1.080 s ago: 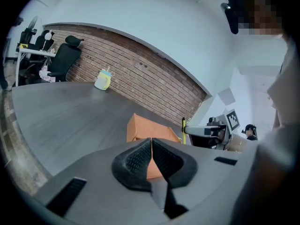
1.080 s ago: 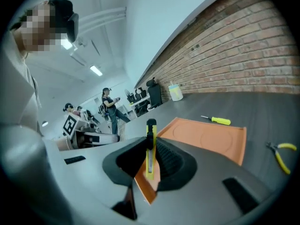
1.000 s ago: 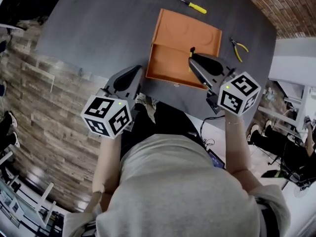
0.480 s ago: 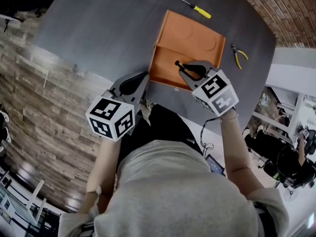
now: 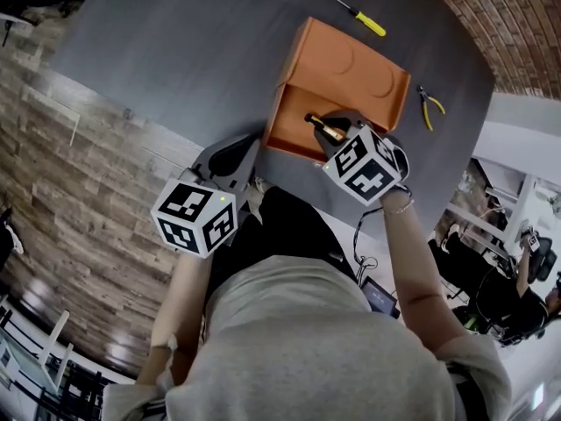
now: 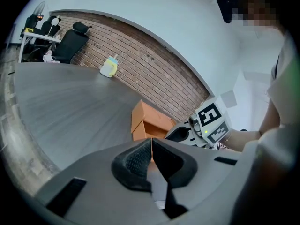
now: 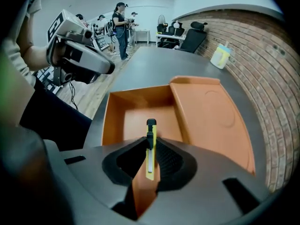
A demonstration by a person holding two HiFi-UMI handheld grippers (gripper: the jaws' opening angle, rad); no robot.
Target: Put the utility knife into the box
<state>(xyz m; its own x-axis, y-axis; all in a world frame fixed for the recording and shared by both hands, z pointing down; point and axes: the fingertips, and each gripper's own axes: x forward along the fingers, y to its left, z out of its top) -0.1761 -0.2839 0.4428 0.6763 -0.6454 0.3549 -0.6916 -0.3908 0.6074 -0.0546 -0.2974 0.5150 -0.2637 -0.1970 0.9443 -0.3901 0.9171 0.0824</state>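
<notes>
— Utility knife, the slim yellow plastic one with the black slider [image 5: 317,125]: where is it, seen from overhead?
— Clamped in the right gripper [image 5: 329,132], over the tray of the shallow orange rectangular box [image 5: 294,95] on the dark grey round table [image 5: 193,51]. The left gripper [image 5: 251,144] hangs at the table's near edge, just left of the box. A yellow-handled screwdriver [image 5: 364,17] and yellow-handled pliers [image 5: 431,105] lie beyond the box.
— And the left gripper's own view?
— Its jaws are pressed together with nothing between them. The box [image 6: 145,123] stands past them, and the right gripper's marker cube [image 6: 213,121] is beside it.
— The right gripper view?
— Both pads pinch the knife's [image 7: 150,151] yellow body on edge, with its black tip pointing out over the tray. The flat lid [image 7: 211,116] lies open to the right. I can't tell whether the knife touches the box.
</notes>
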